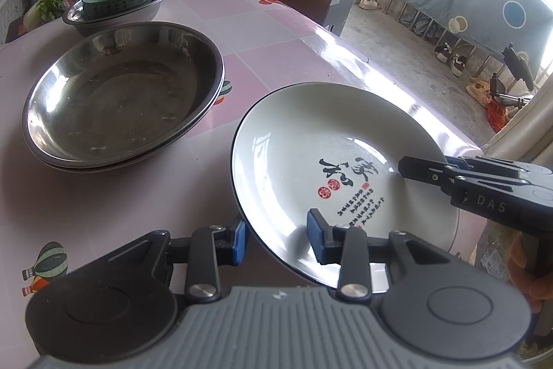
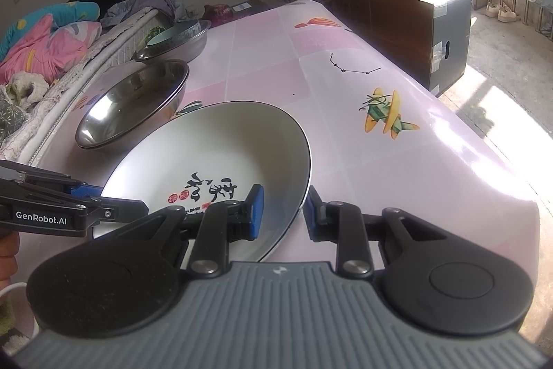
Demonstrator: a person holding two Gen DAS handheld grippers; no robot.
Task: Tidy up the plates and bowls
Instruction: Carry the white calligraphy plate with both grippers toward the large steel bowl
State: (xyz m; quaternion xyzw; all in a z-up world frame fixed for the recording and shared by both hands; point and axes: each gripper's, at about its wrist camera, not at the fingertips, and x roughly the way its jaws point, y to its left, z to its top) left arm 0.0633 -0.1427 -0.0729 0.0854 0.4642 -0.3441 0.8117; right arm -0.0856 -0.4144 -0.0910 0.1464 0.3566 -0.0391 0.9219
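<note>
Plate [image 1: 311, 154] with black calligraphy sits lower right of frame, its rim clasped by both the left gripper [image 1: 276, 239] and right gripper [image 2: 283, 208], above the worktop [image 1: 103, 196].

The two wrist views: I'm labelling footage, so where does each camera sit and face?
Left wrist: on the left gripper, facing down-forward at the white calligraphy plate; right gripper and fingers show.
Right wrist: on the right gripper, jaws astride that plate's rim; left gripper shows.
Shared: plate, stacked steel basins, pink table.
</note>
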